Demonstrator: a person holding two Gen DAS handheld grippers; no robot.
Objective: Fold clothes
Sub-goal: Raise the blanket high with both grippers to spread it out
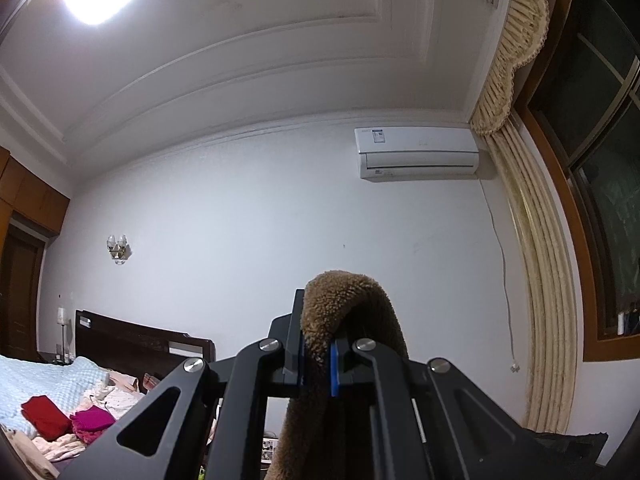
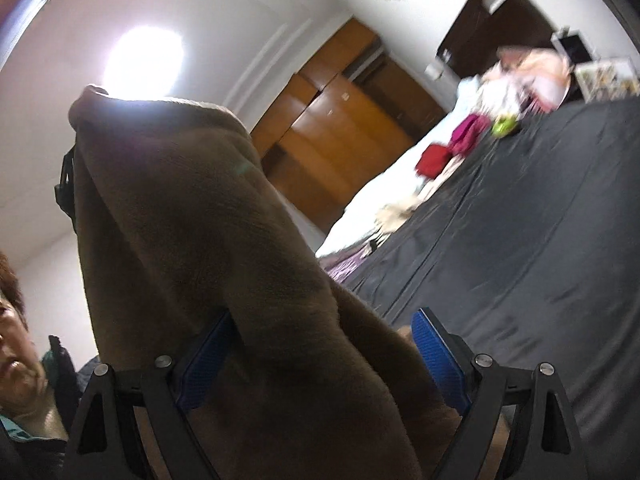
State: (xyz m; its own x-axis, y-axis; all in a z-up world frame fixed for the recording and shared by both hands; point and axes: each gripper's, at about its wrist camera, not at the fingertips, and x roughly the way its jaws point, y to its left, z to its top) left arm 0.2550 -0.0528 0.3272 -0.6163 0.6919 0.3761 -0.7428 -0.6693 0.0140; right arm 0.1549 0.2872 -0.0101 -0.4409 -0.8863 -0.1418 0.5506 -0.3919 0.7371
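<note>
The left gripper (image 1: 318,354) is raised toward the wall and ceiling, its blue-lined jaws clamped tight on a fold of a brown fleece garment (image 1: 344,308). The fleece loops up over the fingertips and hangs down in front of the gripper body. Relative to that garment in the left wrist view, a white air conditioner (image 1: 416,154) is mounted high on the wall above it, cream curtains (image 1: 536,280) hang to its right, and a bed with a dark headboard (image 1: 136,340) lies low to its left, with a red garment (image 1: 44,416) and a magenta garment (image 1: 92,420) on the bed. In the right wrist view, the right gripper (image 2: 320,356) has its jaws spread wide, with the same brown fleece draped thickly between them; it grips nothing. A dark grey sheet (image 2: 520,260) spreads to the right of the fleece, and a wooden wardrobe (image 2: 340,128) stands behind it. The view is blurred.
</note>
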